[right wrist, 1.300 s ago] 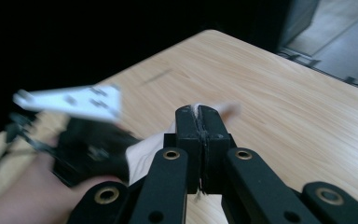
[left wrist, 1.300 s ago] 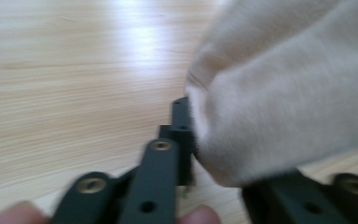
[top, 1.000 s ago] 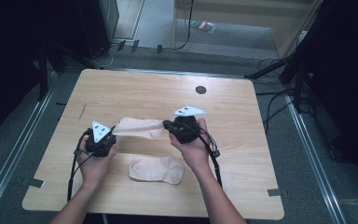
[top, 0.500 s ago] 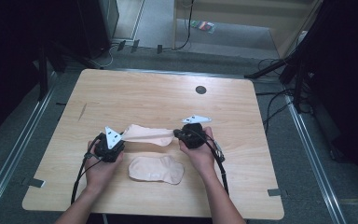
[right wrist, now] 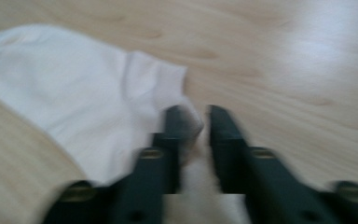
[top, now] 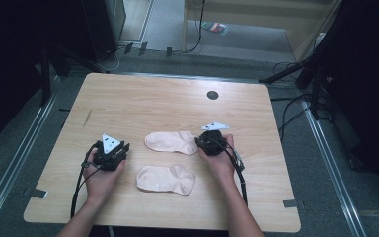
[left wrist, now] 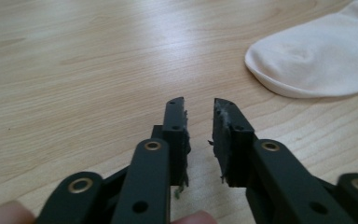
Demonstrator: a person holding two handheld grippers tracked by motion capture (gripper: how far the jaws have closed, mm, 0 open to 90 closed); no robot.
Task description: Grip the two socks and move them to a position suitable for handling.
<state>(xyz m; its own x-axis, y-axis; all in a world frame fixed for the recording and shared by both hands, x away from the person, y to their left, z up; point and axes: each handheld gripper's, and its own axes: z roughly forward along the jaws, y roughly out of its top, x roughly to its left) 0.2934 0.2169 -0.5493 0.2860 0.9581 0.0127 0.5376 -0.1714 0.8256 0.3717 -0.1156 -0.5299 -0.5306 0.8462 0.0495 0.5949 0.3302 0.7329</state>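
The high view is soft and low in detail: the tabletop (top: 168,106) is evenly lit from above, while the room at both sides of the frame falls to near black. The left gripper view is sharp, with pale glare across the wood at upper centre. The right gripper view is smeared by blur, its tongs (right wrist: 193,122) and sock (right wrist: 74,93) indistinct, glare at upper right.

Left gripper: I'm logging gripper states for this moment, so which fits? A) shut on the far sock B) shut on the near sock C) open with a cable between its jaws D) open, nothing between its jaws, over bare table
D: the left gripper has its jaws apart over bare table, with the far sock off to one side, untouched.
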